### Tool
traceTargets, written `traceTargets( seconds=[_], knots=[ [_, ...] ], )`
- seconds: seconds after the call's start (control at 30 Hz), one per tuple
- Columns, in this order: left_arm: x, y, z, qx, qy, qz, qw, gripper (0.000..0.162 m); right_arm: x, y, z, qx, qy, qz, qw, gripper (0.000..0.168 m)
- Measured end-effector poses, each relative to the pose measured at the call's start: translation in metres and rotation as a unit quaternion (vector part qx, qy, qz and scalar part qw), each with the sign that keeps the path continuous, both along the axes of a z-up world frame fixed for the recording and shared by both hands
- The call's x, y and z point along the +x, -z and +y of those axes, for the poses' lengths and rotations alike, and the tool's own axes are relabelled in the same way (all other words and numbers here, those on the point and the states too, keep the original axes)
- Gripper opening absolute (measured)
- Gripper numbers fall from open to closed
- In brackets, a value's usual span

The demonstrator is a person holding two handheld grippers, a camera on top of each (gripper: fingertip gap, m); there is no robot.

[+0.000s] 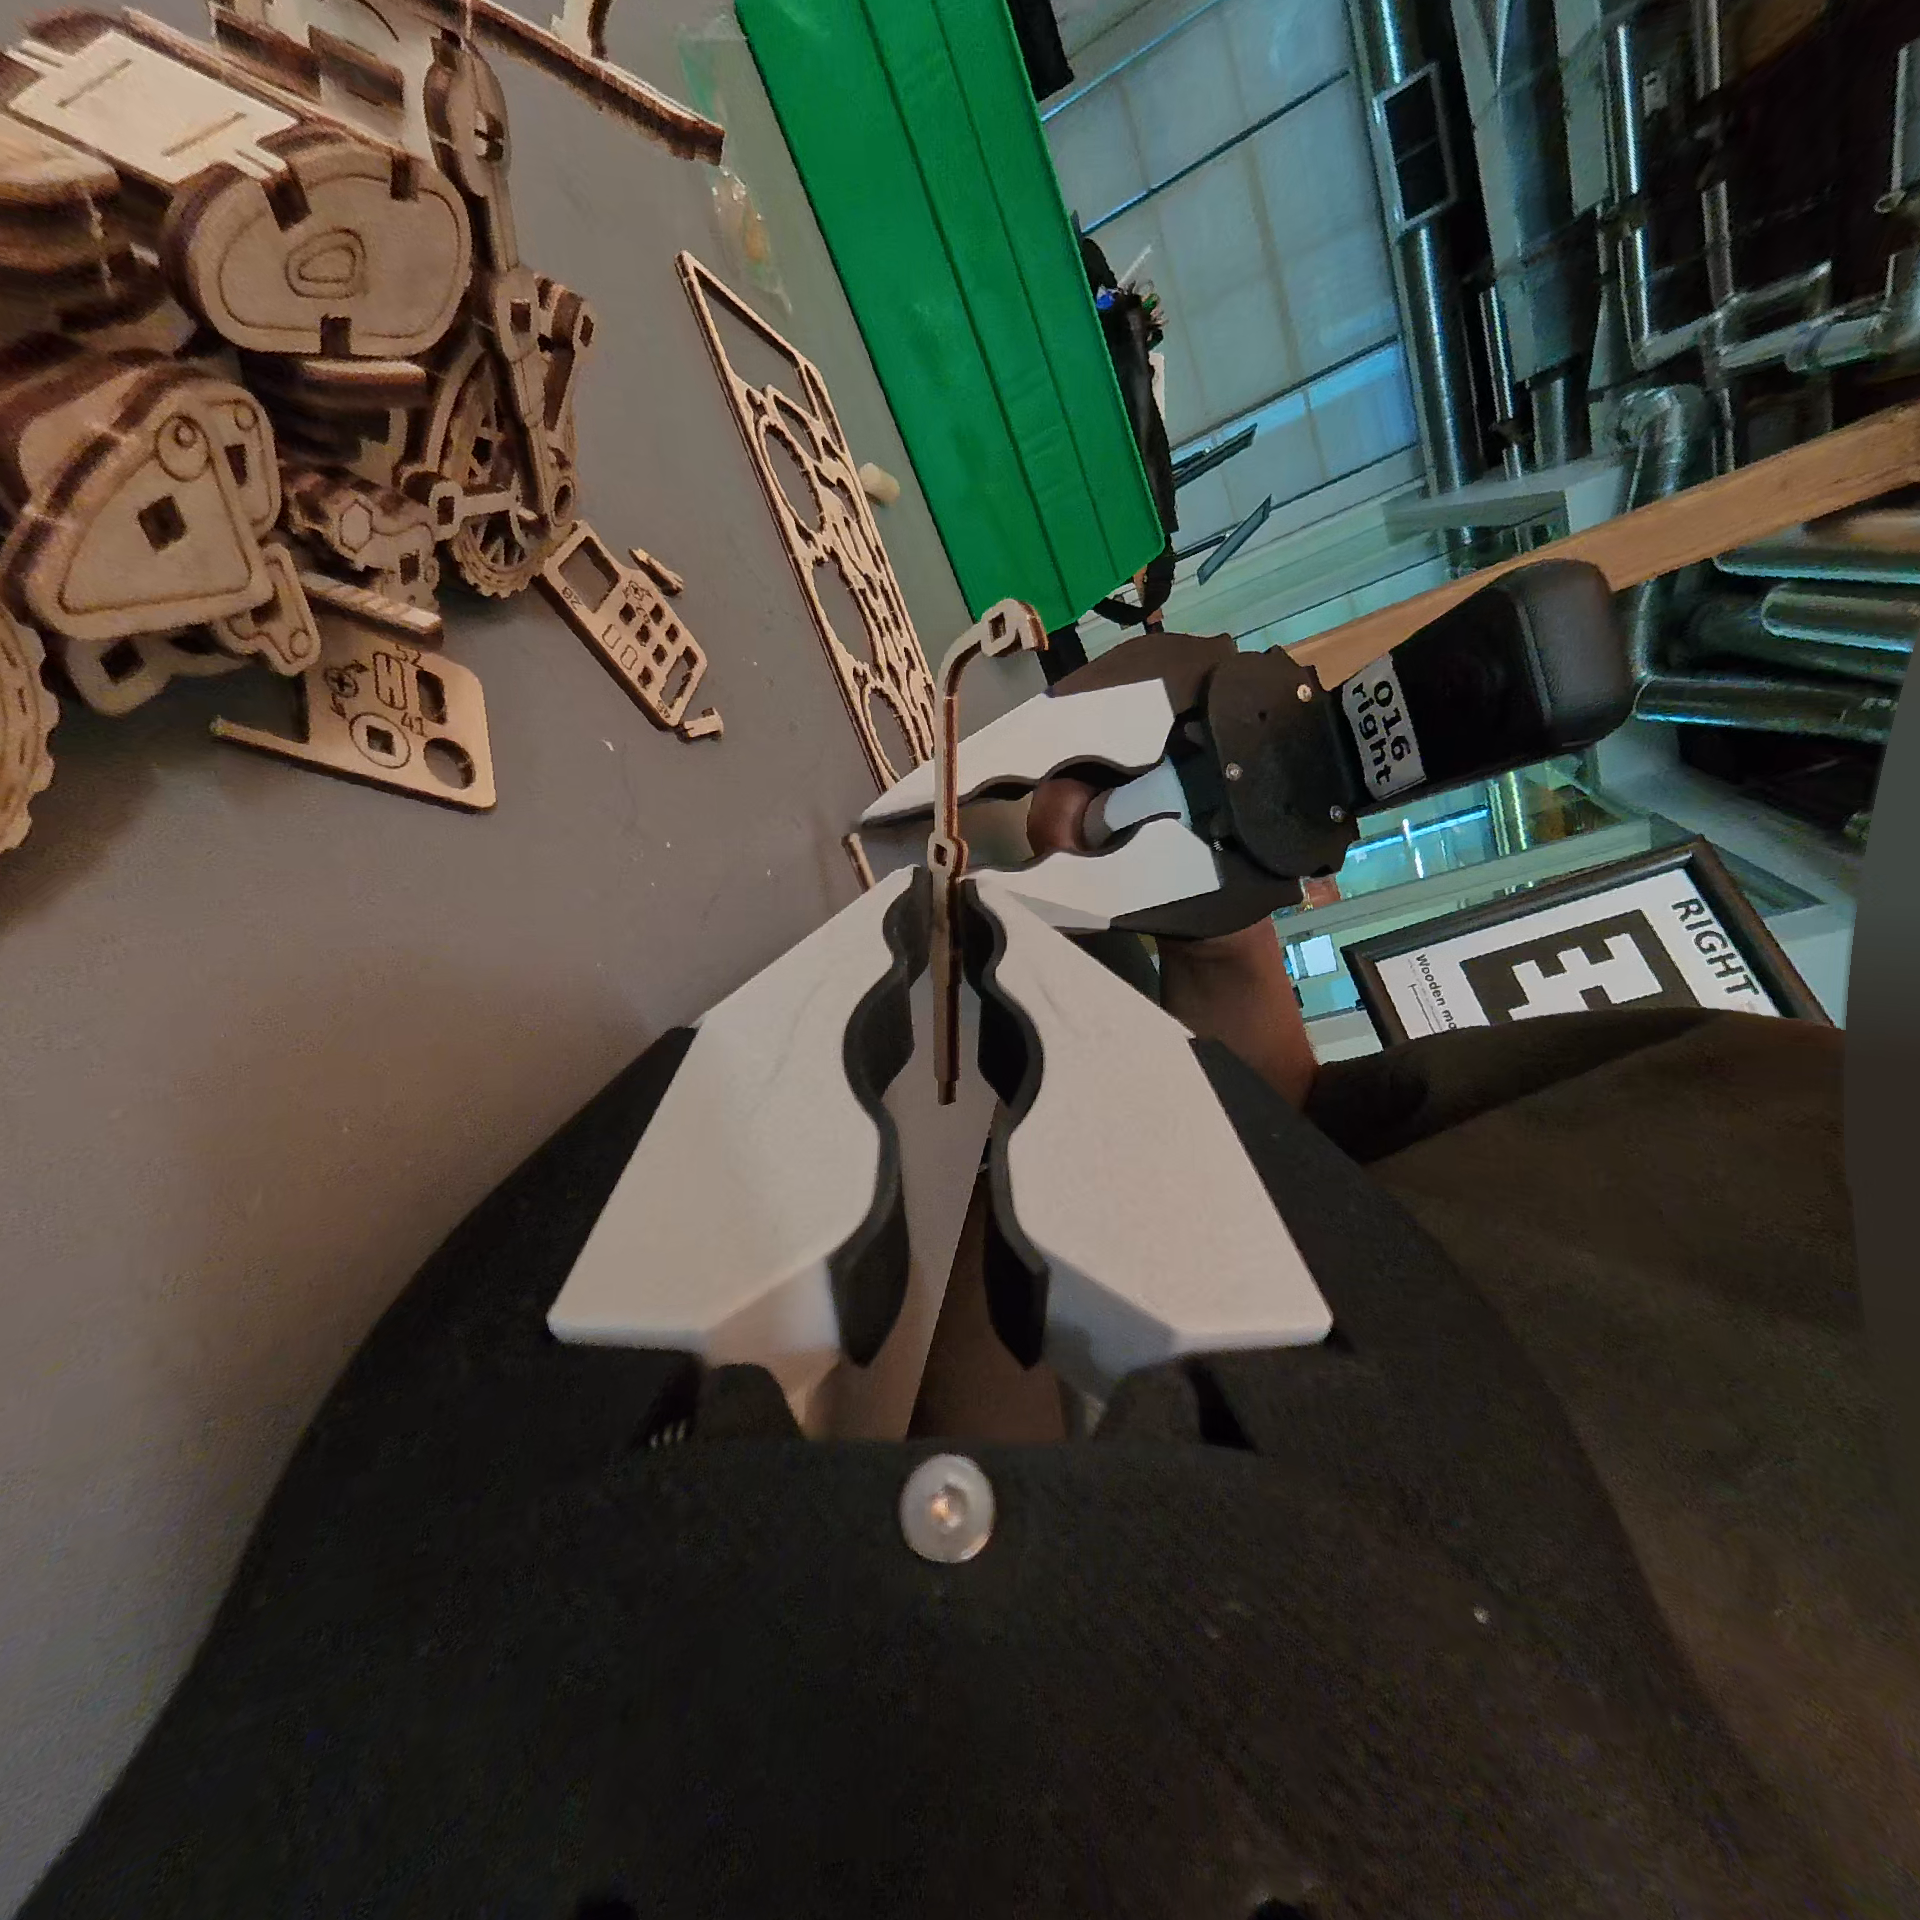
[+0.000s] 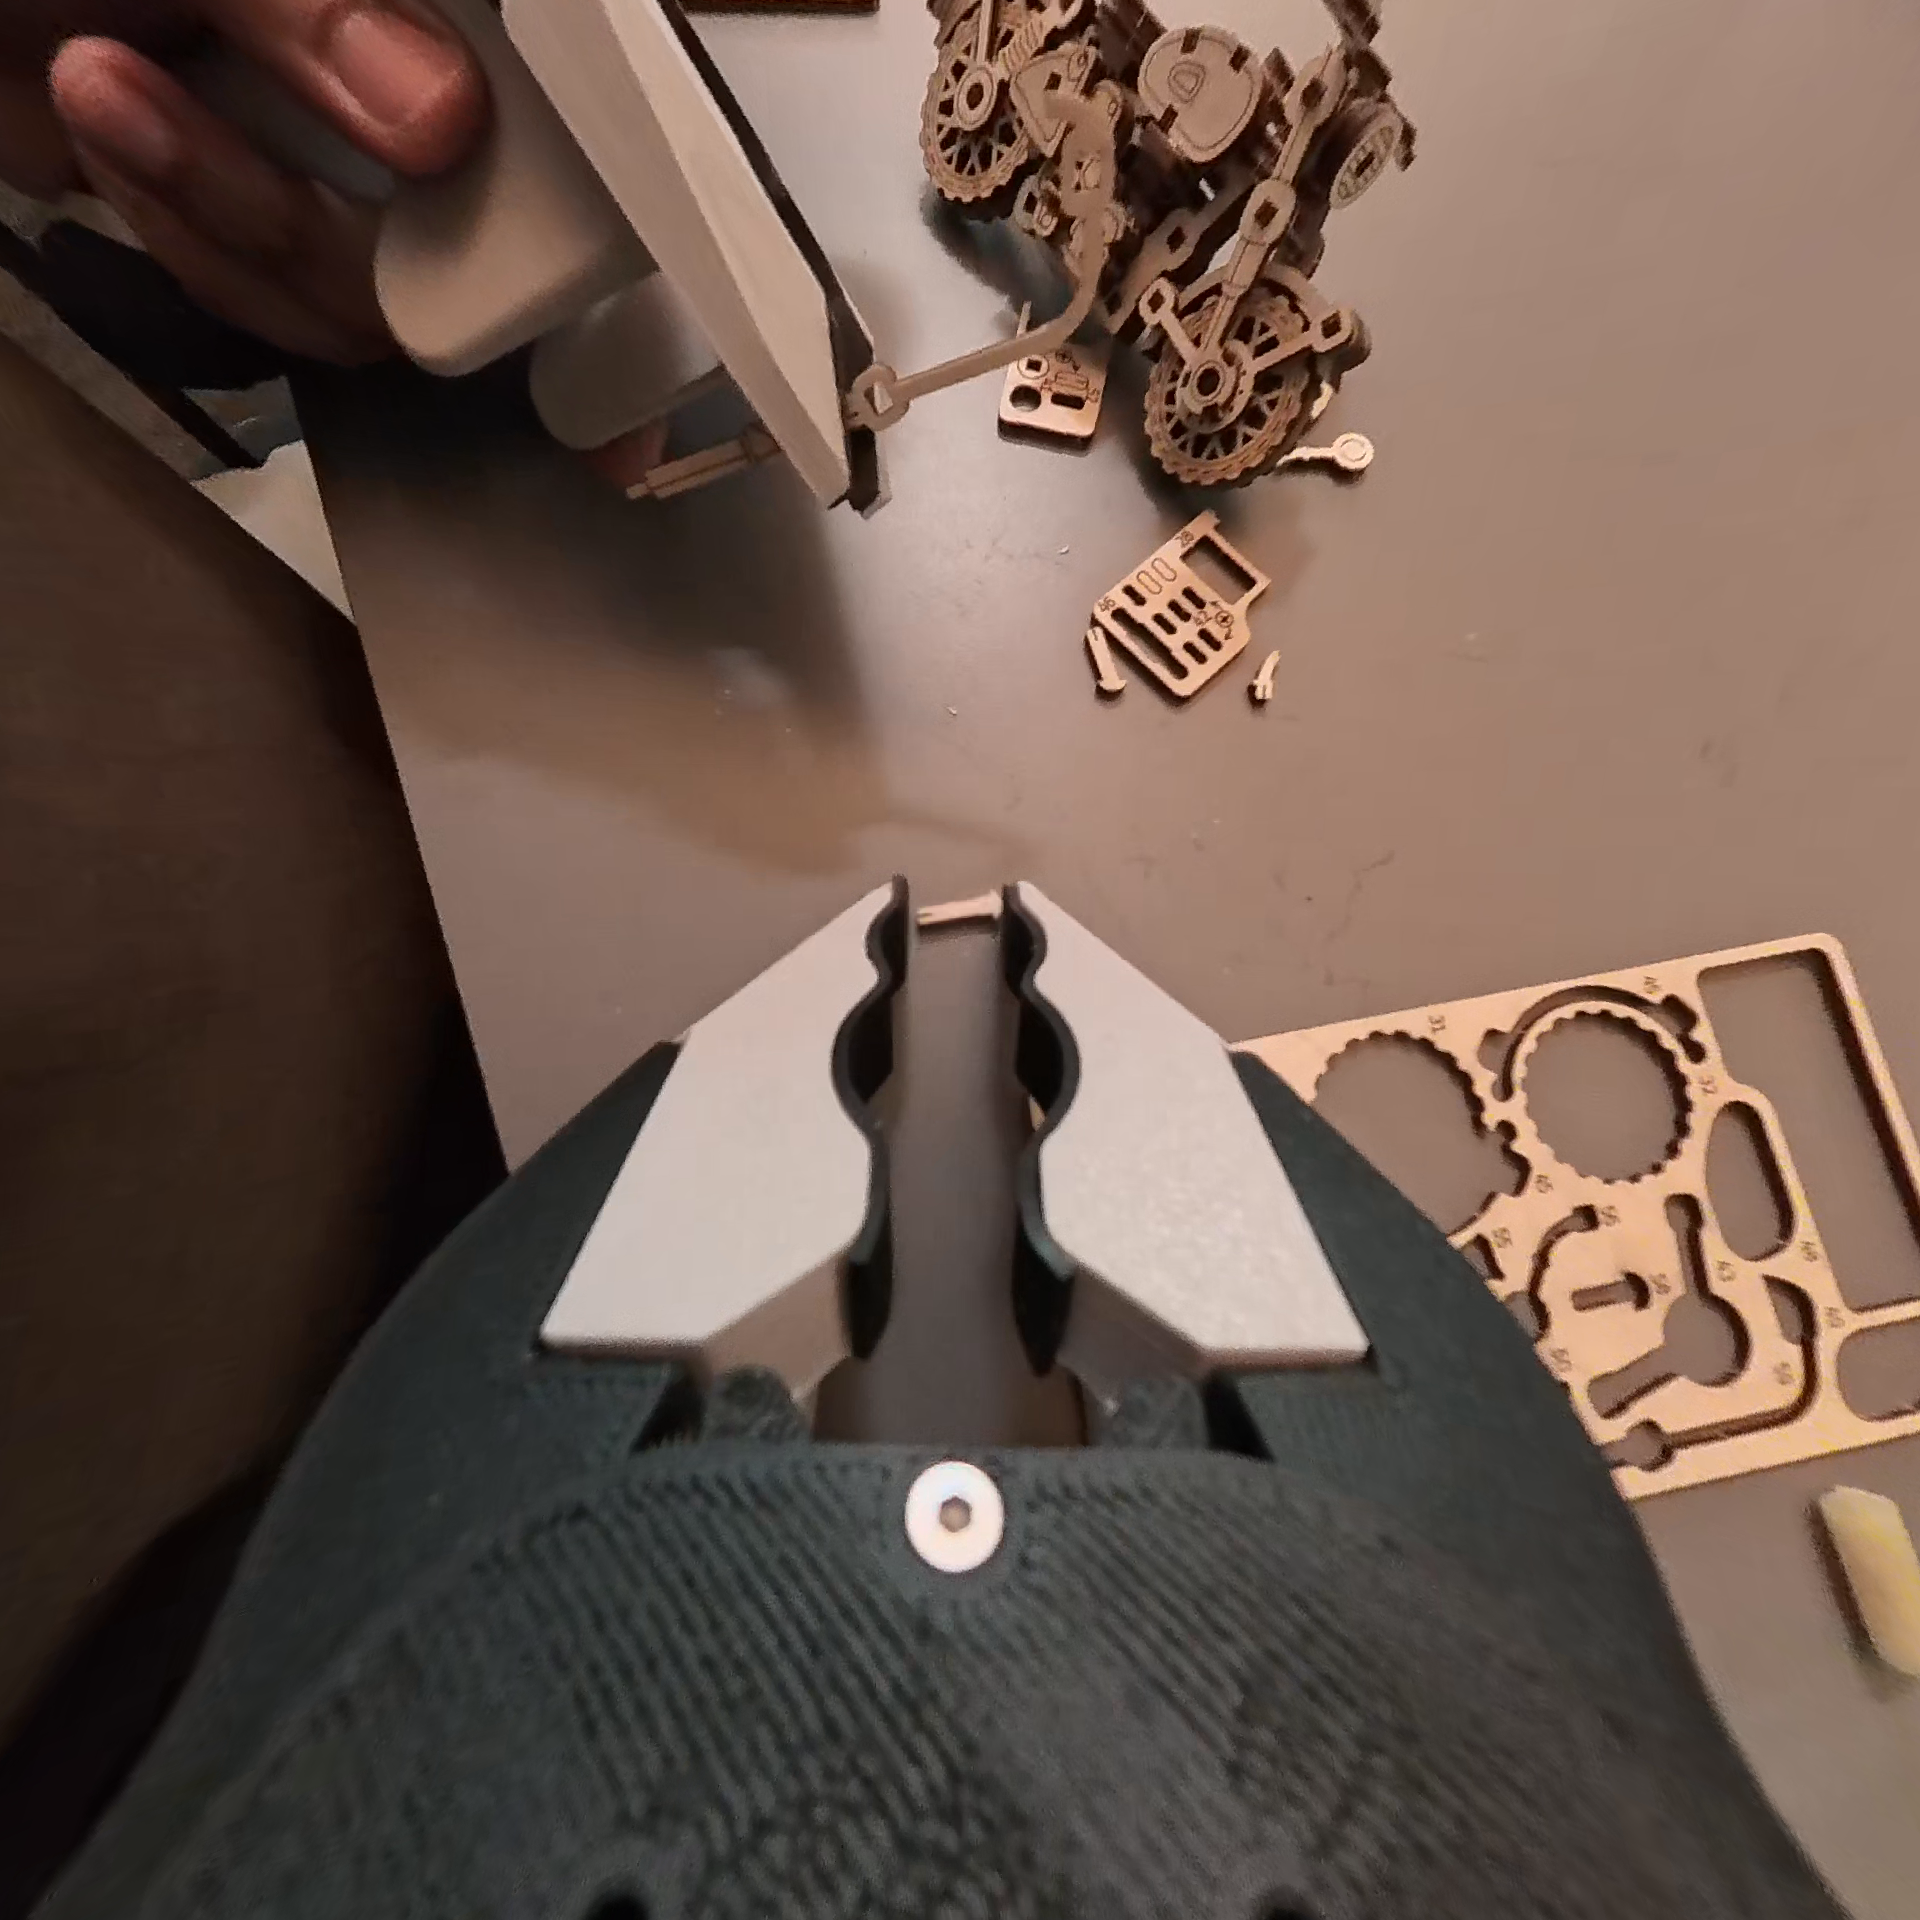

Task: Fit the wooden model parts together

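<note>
**Thin wooden rod pinched in the left gripper, small peg at the right gripper's tips**

A slim wooden rod (image 1: 948,831) with a hooked, square-holed end stands clamped between the left gripper's (image 1: 943,894) fingers, which are closed onto it near their tips; the hooked end rises clear above them and the lower end shows in the gap between the black pads. In the right wrist view the same rod (image 2: 935,376) sticks out sideways from that gripper (image 2: 847,457), lifted off the table and pointing toward the wooden model.

The right gripper (image 2: 951,904) has its fingers a narrow way apart, with a small wooden peg (image 2: 954,911) lying across the gap at the very tips; whether it is gripped or simply rests on the table there cannot be told.

The part-built wooden model (image 2: 1174,208), with spoked gear wheels, stands on the grey table (image 2: 1455,727) well beyond both grippers. Near it lie a small slotted wooden piece (image 2: 1179,623) and a smaller tag-like piece (image 2: 1051,400). A punched-out wooden sheet (image 2: 1621,1195) lies just beside the right gripper, and a pale block (image 2: 1870,1579) sits near its corner. A green board (image 1: 956,312) stands past the table's far edge
</note>
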State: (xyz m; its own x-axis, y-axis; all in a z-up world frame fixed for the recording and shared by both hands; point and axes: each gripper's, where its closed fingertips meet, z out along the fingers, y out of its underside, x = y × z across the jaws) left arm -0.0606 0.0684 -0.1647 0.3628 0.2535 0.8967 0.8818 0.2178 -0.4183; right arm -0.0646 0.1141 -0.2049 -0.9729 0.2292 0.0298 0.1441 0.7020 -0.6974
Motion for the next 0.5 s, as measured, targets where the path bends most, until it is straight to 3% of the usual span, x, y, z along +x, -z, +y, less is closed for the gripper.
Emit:
traceTargets(
  seconds=[0.03, 0.23, 0.5],
  knots=[
    [0.0, 0.0, 0.0, 0.0, 0.0, 0.0, 1.0, 0.003, 0.0, -0.003, 0.0, -0.01, 0.001, -0.005, 1.0, 0.018],
    [0.0, -0.001, -0.001, 0.006, 0.0, -0.001, 1.0, 0.003, -0.004, -0.027, -0.001, -0.086, 0.02, -0.032, 0.996, 0.021],
    [-0.002, -0.003, -0.003, 0.026, -0.004, -0.015, 1.0, 0.002, -0.004, -0.034, -0.014, -0.148, 0.027, -0.047, 0.988, 0.019]
  ],
)
